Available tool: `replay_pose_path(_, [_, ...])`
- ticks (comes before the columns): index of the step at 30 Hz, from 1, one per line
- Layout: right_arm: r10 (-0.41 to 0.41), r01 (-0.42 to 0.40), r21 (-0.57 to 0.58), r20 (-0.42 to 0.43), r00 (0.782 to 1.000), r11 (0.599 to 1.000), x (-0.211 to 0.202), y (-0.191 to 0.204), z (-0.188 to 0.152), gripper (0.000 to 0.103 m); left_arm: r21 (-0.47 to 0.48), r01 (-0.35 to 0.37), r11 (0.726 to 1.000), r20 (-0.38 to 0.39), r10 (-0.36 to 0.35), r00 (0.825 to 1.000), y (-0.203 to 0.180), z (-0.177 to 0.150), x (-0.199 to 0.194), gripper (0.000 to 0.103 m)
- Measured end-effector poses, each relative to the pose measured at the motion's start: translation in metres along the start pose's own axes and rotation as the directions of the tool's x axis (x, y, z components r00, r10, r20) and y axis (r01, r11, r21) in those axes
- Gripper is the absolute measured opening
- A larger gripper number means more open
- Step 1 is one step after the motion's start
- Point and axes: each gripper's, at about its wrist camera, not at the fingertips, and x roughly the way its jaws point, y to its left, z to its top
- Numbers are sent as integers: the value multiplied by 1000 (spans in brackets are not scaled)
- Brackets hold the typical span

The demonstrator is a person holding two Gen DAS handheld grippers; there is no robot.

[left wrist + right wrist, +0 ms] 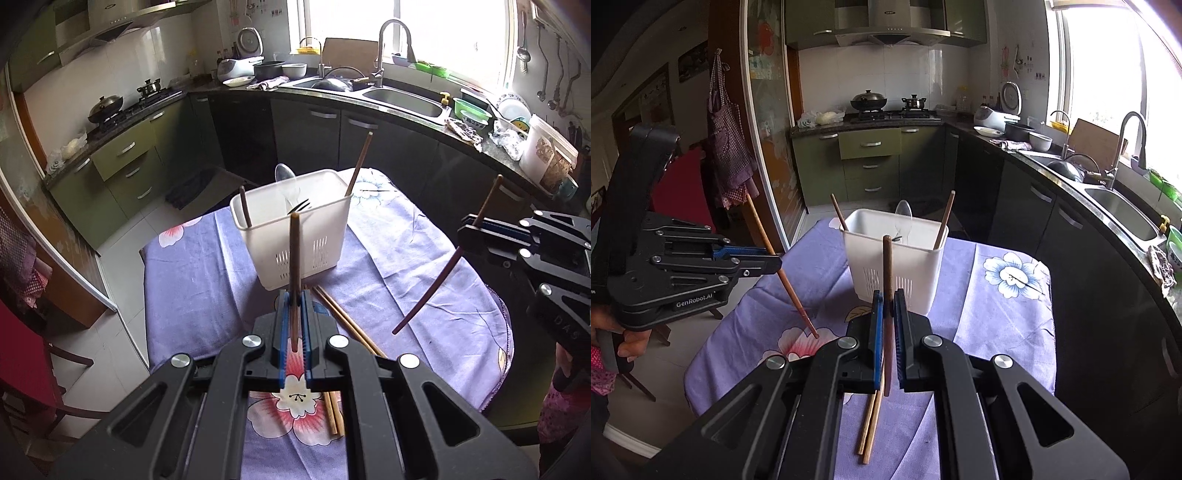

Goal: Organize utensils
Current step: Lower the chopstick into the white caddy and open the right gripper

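Left wrist view: the left tongs (294,306) clench a dark chopstick (294,258) upright, just before the white caddy (291,225) on the desk (192,280), likely for dropping in; two pale chopsticks (347,321) lie by the caddy.

Right wrist view: the right tongs (888,314) likewise clench a brown chopstick (887,295) before the caddy (894,254).

Setting: a home kitchen.
Cooking zone: range hood (886,26) at 12 o'clock in the right wrist view, above a gas hob (894,115) carrying a lidded wok (868,100).
Washing zone: steel sink (402,99) with tall faucet (395,44) at 1 o'clock in the left wrist view, under a bright window (454,33).
Storage: green drawer cabinets (870,162).
Domestic signs: rice cooker (236,66), hanging apron (727,133), floral tablecloth (207,266).
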Motion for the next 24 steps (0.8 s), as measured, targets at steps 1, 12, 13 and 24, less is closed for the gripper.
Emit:
replay_pose_path(1, [0,0,-3,9,1000,1000,-3,1,7,7,6,-1,1000,9,1,1000,-2,4,-4,6])
replay_pose_path(12, [-31,31,2,132,991,1000,-21,6,93,7,40,-20,999,145,14,989,-14,73,-49,6])
replay_pose_path(13, [-34,34,7,145,989,999,-21,5,101,7,38,-24,999,159,18,987,-13,80,-51,6])
replay_pose_path(24, [-86,77,54,182,979,996,29,-17,171,7,-7,-39,999,169,40,985,8,128,-16,6])
